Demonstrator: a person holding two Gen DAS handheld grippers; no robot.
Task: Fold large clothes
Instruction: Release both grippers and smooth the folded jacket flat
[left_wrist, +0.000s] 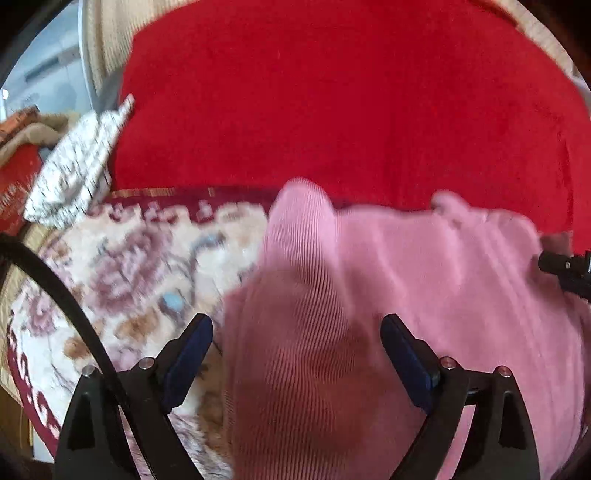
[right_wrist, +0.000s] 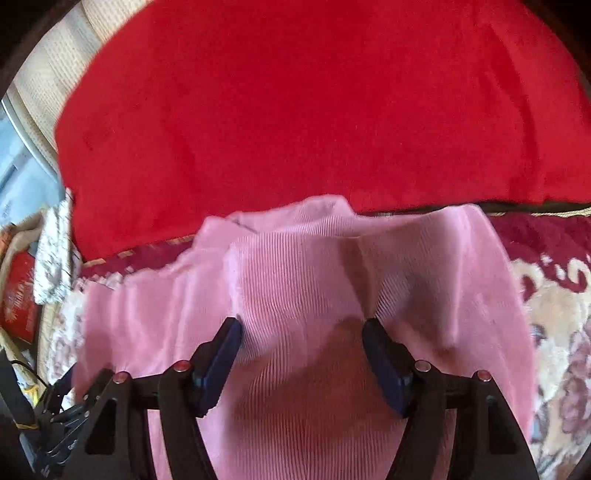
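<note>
A pink ribbed garment lies bunched on a floral rug, in front of a red cushion. My left gripper is open, its jaws wide apart over the garment's left part, with nothing held. In the right wrist view the same pink garment fills the middle. My right gripper is open above a raised fold of it, and the fabric sits between the fingers without being pinched. The right gripper's tip shows at the far right of the left wrist view.
A white patterned cloth lies at the left, by the red cushion. The rug's dark red border runs behind the garment. A beige ribbed surface stands at the back left. Cables and clutter lie at the far left.
</note>
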